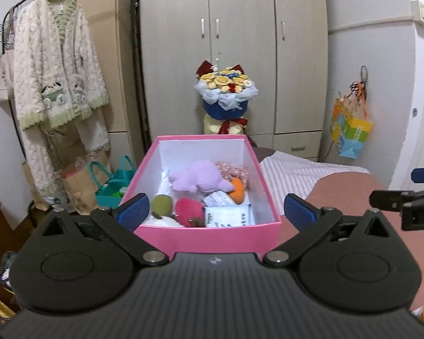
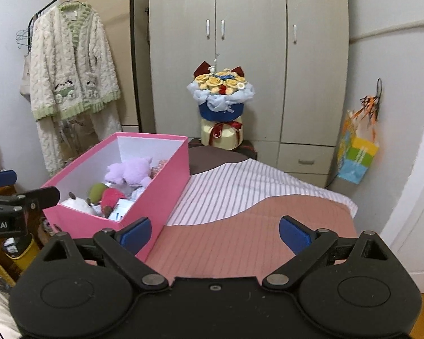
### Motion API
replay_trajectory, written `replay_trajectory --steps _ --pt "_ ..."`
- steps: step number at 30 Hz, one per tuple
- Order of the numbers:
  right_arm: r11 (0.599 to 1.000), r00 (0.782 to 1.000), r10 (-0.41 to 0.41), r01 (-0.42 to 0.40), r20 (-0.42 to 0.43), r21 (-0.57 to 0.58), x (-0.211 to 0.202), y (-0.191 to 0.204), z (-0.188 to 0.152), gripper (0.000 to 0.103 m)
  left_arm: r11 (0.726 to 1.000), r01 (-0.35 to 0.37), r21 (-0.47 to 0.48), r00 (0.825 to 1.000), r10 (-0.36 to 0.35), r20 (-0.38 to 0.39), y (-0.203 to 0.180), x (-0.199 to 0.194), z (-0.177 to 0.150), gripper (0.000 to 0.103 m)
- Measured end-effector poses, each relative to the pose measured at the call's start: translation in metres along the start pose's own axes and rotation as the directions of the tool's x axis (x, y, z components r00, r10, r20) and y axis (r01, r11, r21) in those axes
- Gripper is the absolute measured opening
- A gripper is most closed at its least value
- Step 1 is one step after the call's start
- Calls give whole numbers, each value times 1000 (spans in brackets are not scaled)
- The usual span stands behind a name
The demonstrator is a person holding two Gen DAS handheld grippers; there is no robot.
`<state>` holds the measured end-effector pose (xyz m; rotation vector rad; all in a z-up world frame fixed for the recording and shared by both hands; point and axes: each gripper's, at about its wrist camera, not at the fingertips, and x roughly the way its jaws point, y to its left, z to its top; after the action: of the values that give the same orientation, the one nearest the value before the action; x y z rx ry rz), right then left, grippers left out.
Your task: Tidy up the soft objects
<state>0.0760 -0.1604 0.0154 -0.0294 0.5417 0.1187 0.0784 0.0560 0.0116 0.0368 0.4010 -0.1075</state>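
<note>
A pink box (image 1: 209,238) with a white inside stands on the bed, straight in front of my left gripper (image 1: 216,210). In it lie a purple plush (image 1: 198,179), an orange toy (image 1: 238,189), a green one (image 1: 162,204), a red-pink one (image 1: 188,209) and a white packet (image 1: 229,216). The left jaws stand wide open, with the blue pads (image 1: 134,210) flanking the box's near end without pressing on it. My right gripper (image 2: 215,236) is open over the pink bedcover (image 2: 240,240), to the right of the box (image 2: 161,195), with nothing between its fingers.
A striped sheet (image 2: 240,192) covers the far part of the bed. A flower bouquet (image 2: 220,104) stands before the grey wardrobe (image 2: 248,42). A fleece robe (image 1: 56,65) hangs on a rack at left, above paper bags (image 1: 79,189). A coloured gift bag (image 2: 356,155) hangs at right.
</note>
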Motion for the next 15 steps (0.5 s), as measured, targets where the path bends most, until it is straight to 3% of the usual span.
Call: replay_trajectory --steps 15 --pt "997 996 -68 65 54 44 -23 -3 -19 99 999 40 -2 999 -40 16 -15 1 -15 103"
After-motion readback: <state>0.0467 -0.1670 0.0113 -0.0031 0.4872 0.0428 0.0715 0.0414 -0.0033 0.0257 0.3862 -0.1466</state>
